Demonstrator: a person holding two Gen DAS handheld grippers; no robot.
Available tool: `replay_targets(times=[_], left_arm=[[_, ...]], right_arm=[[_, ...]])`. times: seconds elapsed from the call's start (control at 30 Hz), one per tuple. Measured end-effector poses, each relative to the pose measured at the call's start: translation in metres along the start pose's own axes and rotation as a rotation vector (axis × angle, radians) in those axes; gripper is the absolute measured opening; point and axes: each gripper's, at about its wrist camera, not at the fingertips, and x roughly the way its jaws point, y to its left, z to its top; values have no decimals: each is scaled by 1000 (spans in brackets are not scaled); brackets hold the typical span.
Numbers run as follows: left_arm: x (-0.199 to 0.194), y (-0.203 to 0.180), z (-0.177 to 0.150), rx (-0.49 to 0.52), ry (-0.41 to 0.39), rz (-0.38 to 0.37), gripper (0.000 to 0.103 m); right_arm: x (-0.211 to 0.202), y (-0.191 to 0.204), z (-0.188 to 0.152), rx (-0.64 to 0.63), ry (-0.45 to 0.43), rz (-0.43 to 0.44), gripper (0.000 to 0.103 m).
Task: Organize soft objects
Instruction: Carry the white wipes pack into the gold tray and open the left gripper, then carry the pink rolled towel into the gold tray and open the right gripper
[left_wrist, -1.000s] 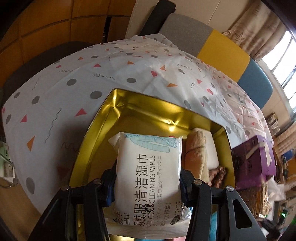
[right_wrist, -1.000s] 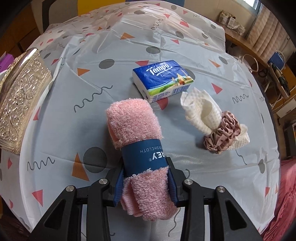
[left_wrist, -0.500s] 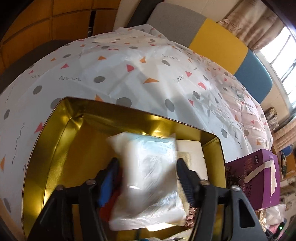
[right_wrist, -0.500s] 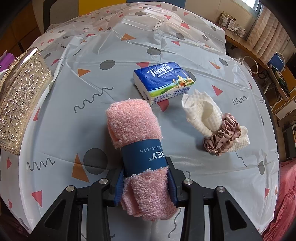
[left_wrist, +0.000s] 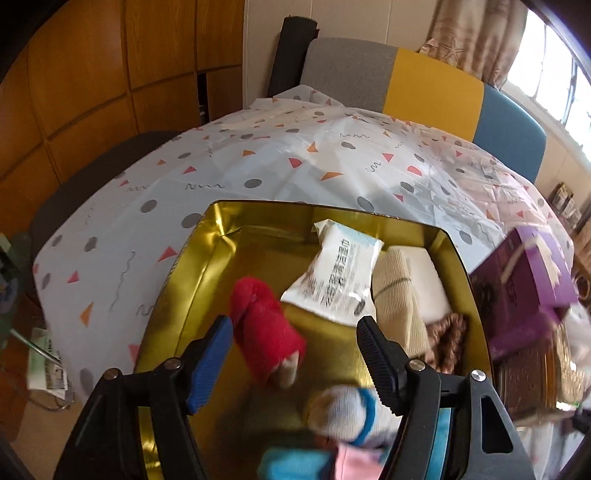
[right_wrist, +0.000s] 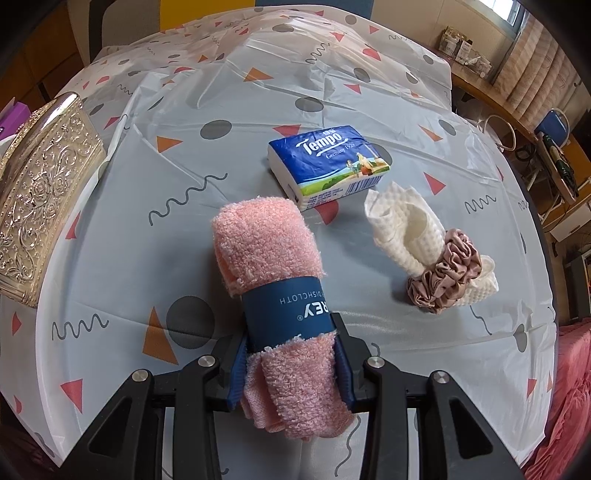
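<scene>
In the left wrist view my left gripper (left_wrist: 293, 338) is open and empty above the gold tin (left_wrist: 207, 254). The white wipes pack (left_wrist: 340, 275) lies inside the tin, beside a beige ribbed cloth (left_wrist: 397, 295), a red sock (left_wrist: 264, 328), a brown scrunchie (left_wrist: 448, 339) and a white-blue sock (left_wrist: 343, 410). In the right wrist view my right gripper (right_wrist: 291, 363) is shut on a pink rolled dishcloth (right_wrist: 266, 254) with a blue band. A blue Tempo tissue pack (right_wrist: 327, 162) and a cream cloth with a pink scrunchie (right_wrist: 439, 266) lie on the table beyond it.
A purple box (left_wrist: 524, 280) stands right of the tin. The embossed gold tin (right_wrist: 40, 195) shows at the left edge of the right wrist view. A grey, yellow and blue chair back (left_wrist: 432, 88) stands behind the table, whose spotted cloth (left_wrist: 258, 166) covers it.
My left gripper has opened and let go of the wipes pack, which now lies in the tin, and has pulled back. My right gripper still holds the pink dishcloth, barely moved.
</scene>
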Motion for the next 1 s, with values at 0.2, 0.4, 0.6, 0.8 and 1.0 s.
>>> replay_targets(times=[0.2, 0.4, 0.6, 0.8, 1.0], left_arm=[[-31, -7, -16, 52, -67, 17, 81], [-51, -13, -27, 68, -110, 16, 88], [-62, -17, -34, 98, -131, -1, 91], [-68, -15, -39, 108, -147, -11, 91], [-67, -11, -42, 102, -137, -20, 91]], right_arm=[[-1, 1, 0, -2, -2, -1, 39], [-1, 2, -1, -9, -9, -7, 39], [-1, 0, -1, 10, -5, 3, 39], [0, 3, 3, 52, 19, -19, 38], [-1, 4, 7, 144, 42, 34, 36]])
